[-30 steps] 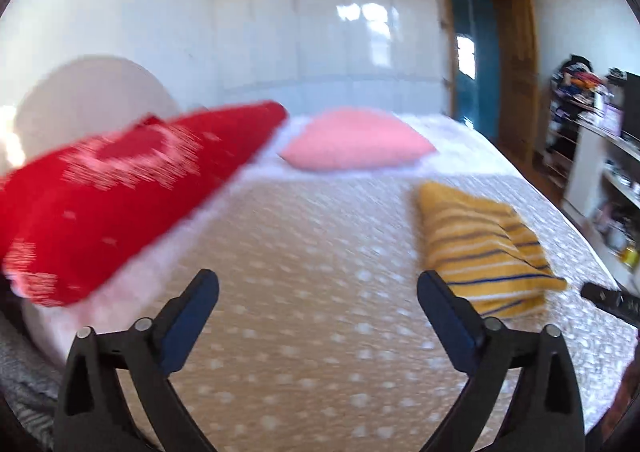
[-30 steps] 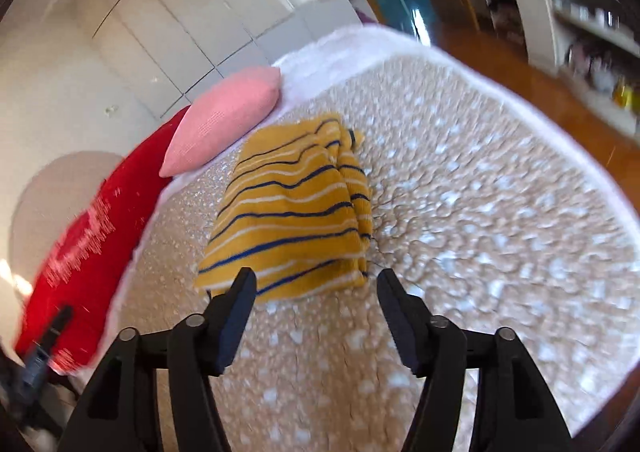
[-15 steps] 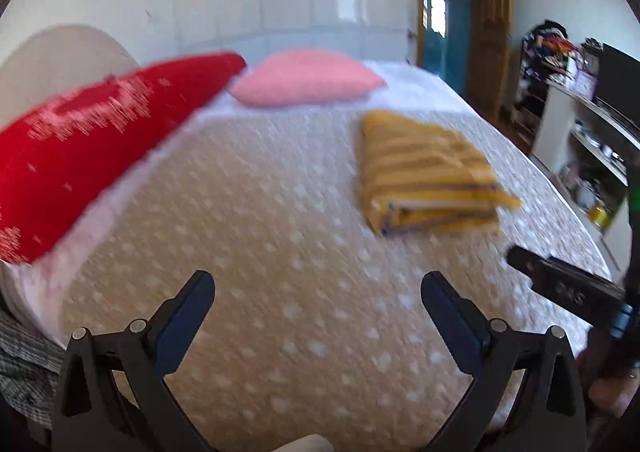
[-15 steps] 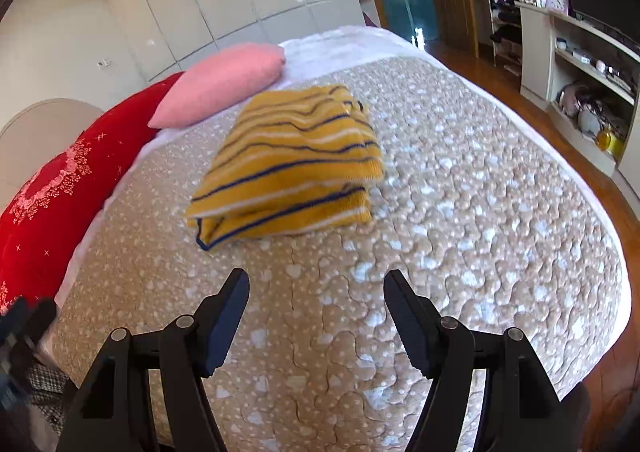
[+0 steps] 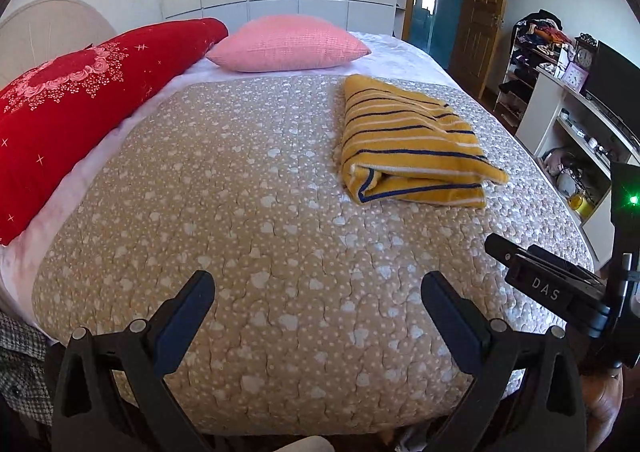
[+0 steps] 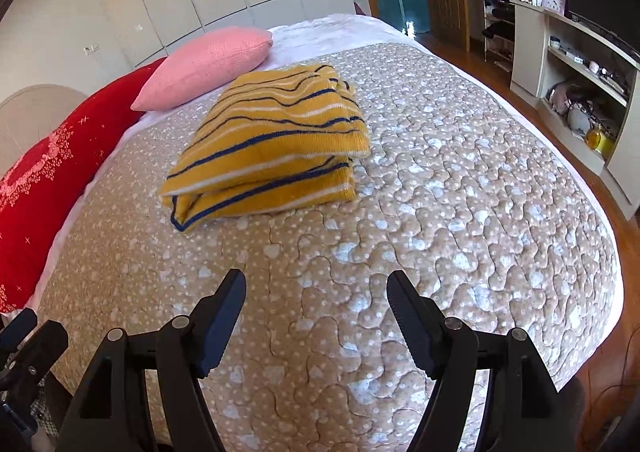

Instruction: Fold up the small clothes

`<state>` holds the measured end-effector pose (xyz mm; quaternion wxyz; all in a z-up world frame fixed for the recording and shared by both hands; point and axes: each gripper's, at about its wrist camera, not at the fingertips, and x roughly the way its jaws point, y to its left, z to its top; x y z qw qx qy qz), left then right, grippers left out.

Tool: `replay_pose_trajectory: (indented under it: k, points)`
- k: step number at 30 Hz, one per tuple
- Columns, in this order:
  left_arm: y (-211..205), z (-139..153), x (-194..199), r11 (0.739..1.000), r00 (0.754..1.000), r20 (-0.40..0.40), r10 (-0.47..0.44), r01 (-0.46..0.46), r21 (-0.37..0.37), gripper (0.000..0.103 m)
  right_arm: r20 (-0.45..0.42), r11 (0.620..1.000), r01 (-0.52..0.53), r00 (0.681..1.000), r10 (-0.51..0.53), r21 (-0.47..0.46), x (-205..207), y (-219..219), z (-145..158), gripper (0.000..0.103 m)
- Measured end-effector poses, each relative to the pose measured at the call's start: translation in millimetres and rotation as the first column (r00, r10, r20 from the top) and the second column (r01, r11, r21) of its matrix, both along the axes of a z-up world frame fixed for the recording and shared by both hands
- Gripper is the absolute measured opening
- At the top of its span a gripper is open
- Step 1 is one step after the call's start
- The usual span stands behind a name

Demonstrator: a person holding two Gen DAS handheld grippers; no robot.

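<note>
A yellow knit garment with blue and white stripes [image 5: 408, 140] lies folded in a thick stack on the tan dotted bedspread [image 5: 256, 236], right of the bed's middle; it also shows in the right wrist view [image 6: 272, 148]. My left gripper [image 5: 318, 292] is open and empty above the near part of the bed, well short of the garment. My right gripper [image 6: 316, 294] is open and empty, also near the bed's front edge, with the garment ahead and slightly left. The right gripper's body shows at the right edge of the left wrist view [image 5: 560, 288].
A long red pillow [image 5: 80, 100] and a pink pillow [image 5: 286, 42] lie along the head of the bed. White shelves [image 6: 580, 64] with clutter stand to the right across a wooden floor. A door [image 5: 480, 12] is at the back.
Both grippers have pulled back from the folded garment toward the bed's near edge and steadied. The garment lies still. Both grippers stay open.
</note>
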<state>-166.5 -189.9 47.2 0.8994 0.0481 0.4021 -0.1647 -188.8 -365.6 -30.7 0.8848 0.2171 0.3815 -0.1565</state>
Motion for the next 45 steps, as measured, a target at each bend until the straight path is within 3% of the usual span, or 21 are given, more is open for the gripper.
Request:
replay_pose_trajectory:
  k: [36, 45]
  points:
    - [-1, -18, 10, 0.999, 0.995, -0.101, -0.024, 0.022, -0.027, 0.103, -0.047, 1.0, -0.023, 0.999, 0.022, -0.018, 9, 4, -13, 0.079]
    - [1, -23, 12, 0.999, 0.992, -0.126, -0.025, 0.021, -0.037, 0.103, -0.056, 0.998, -0.033, 0.998, 0.03, -0.062, 10, 7, -14, 0.079]
